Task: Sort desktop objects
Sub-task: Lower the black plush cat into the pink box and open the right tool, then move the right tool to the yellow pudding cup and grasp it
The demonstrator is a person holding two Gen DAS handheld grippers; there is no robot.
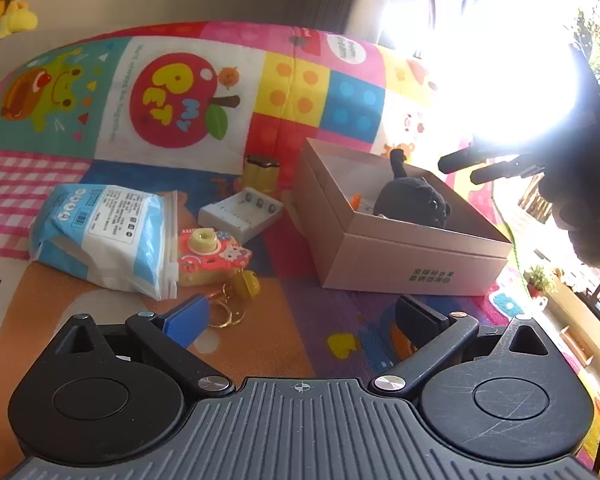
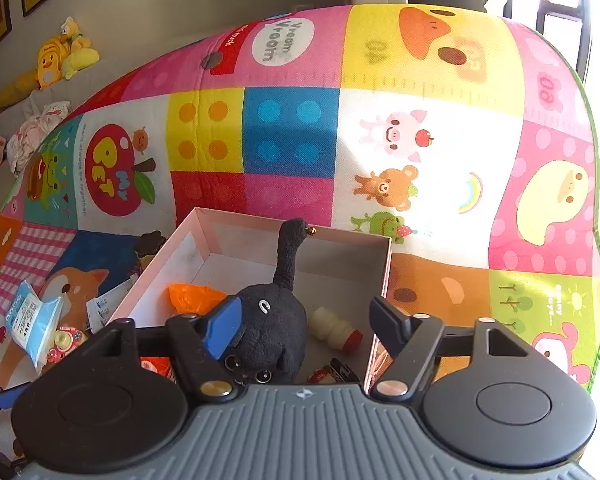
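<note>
An open cardboard box (image 1: 412,264) stands on the colourful play mat, and a black plush cat (image 1: 414,200) lies inside it. My left gripper (image 1: 304,320) hovers low over the mat with its jaws open and nothing between them. Just ahead of its blue pad lie a gold keyring with a yellow bell (image 1: 238,300), a toy camera (image 1: 212,256), a tissue pack (image 1: 100,236) and a white battery charger (image 1: 240,216). My right gripper (image 2: 306,328) hangs over the box (image 2: 240,240), open. The cat (image 2: 276,328) lies below it, clear of the black finger.
Beside the cat, the box holds an orange item (image 2: 192,296) and a small white bottle with a red cap (image 2: 334,332). A yellow box (image 1: 260,172) stands behind the charger. Yellow plush toys (image 2: 60,56) sit by the wall. Strong window glare washes out the right gripper (image 1: 460,172).
</note>
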